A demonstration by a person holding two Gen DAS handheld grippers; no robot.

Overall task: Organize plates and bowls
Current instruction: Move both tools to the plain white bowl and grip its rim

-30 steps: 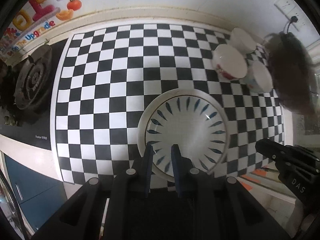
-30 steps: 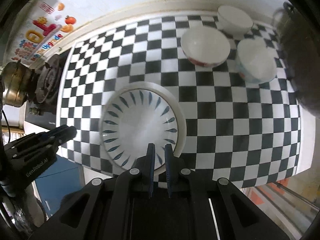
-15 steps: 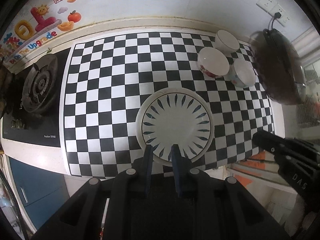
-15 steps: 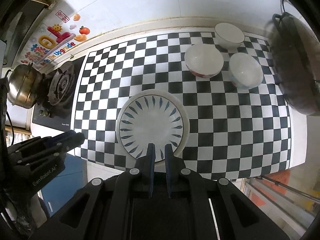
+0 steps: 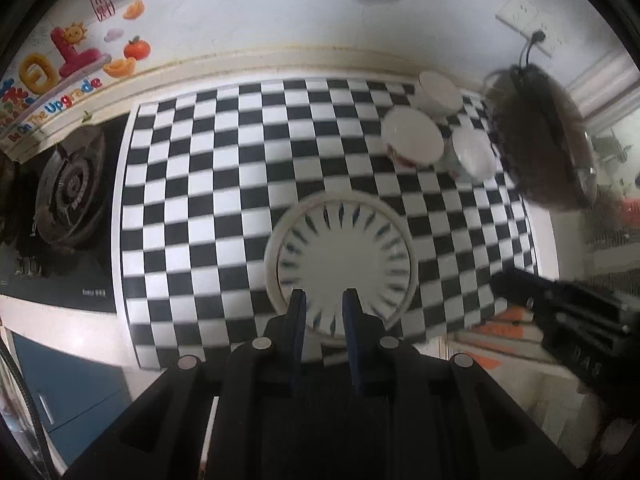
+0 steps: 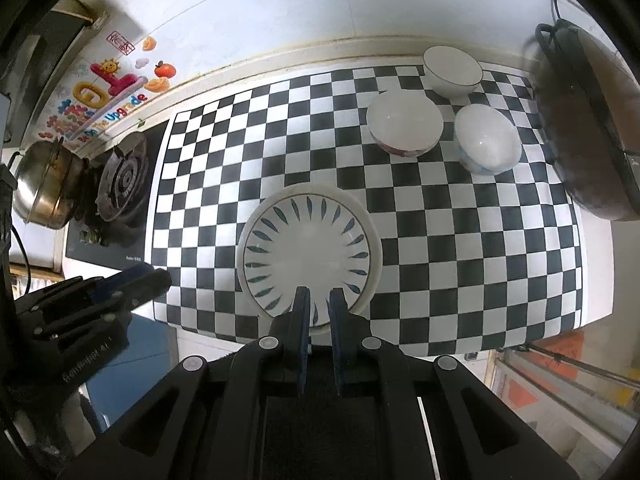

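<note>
A white plate with blue leaf marks [image 6: 308, 252] lies on a larger cream plate [image 6: 362, 216] near the front of the checkered mat. Three white bowls stand at the back right: one by the wall [image 6: 452, 68], one with a red pattern [image 6: 404, 122], one with blue marks [image 6: 486, 138]. My right gripper [image 6: 320, 291] hovers high over the plates' near rim, its jaws opening with nothing between them. My left gripper [image 5: 325, 294] hangs above the same plates [image 5: 340, 260], shut and empty. The left wrist view shows the bowls [image 5: 412, 140] blurred.
A black-and-white checkered mat [image 6: 240, 140] covers the counter. To its left are a gas burner [image 6: 124, 178] and a steel pot [image 6: 48, 184]. A dark pan [image 6: 588, 120] sits at the right edge. The counter's front edge drops off just below the plates.
Both grippers have risen away from the plates, so the counter looks smaller and more of it shows. The plates and bowls have stayed where they were.
</note>
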